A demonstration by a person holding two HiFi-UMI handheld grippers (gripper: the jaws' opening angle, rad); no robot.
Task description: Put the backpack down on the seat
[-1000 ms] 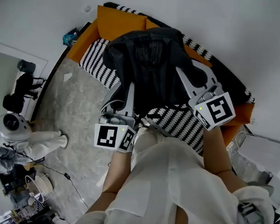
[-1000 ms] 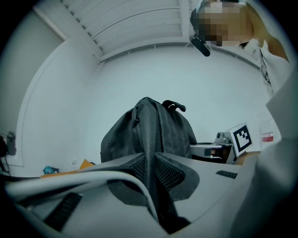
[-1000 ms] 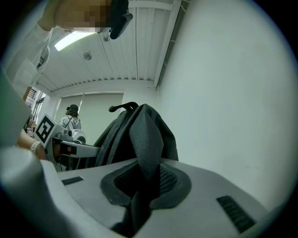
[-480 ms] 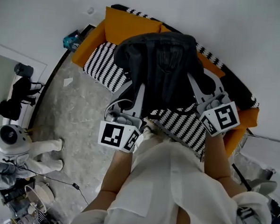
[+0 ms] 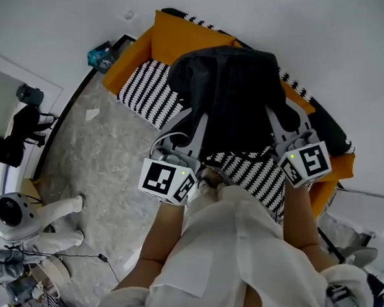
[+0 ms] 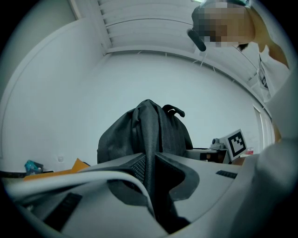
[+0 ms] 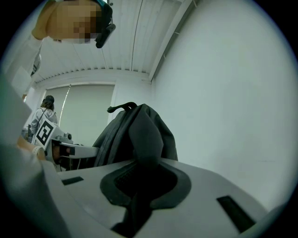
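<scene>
A dark grey backpack (image 5: 231,93) hangs above the orange sofa's black-and-white striped seat (image 5: 147,92), carried between both grippers. My left gripper (image 5: 195,122) is shut on a strap at the bag's left side. In the left gripper view the mesh strap (image 6: 150,169) runs between the jaws, with the bag's body (image 6: 139,135) beyond. My right gripper (image 5: 273,117) is shut on a strap at the bag's right side. In the right gripper view that strap (image 7: 143,153) fills the jaws. The bag's underside and the seat below it are hidden.
The orange backrest (image 5: 183,39) stands against a white wall. A teal object (image 5: 101,54) sits at the sofa's left end. On the marble floor (image 5: 101,150) a person in white (image 5: 19,220) crouches beside dark camera gear (image 5: 18,132) and cables.
Both grippers have carried the backpack further over the sofa, and the whole view has shifted with them. The person in white has slid lower in the frame.
</scene>
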